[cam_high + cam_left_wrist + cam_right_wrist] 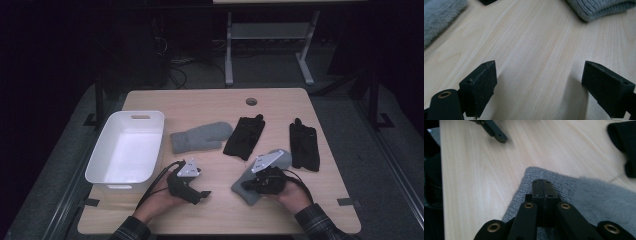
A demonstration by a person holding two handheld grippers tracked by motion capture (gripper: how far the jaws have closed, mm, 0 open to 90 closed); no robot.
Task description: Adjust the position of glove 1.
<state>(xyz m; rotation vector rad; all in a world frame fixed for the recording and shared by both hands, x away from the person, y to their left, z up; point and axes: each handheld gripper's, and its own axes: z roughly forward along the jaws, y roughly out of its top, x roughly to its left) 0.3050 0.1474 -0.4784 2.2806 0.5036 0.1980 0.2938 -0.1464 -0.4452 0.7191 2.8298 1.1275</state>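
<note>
A grey mitten (260, 175) lies at the near right of the wooden table (210, 105), and my right gripper (247, 185) sits on top of it. In the right gripper view the right gripper (543, 183) is shut, pads together, with its tips over the ribbed cuff of the mitten (584, 195); I see no fabric between the pads. A second grey mitten (200, 137) lies mid-table. My left gripper (200, 192) is held low near the front edge, open over bare wood. Its jaws stand wide apart in the left gripper view (540, 66), with nothing between them.
A white bin (127, 150) stands at the left side of the table. Two black gloves (244, 136) (304, 145) lie beyond the right gripper. The table has a round cable hole (251, 101) at the back. A desk frame (270, 45) stands on the floor behind.
</note>
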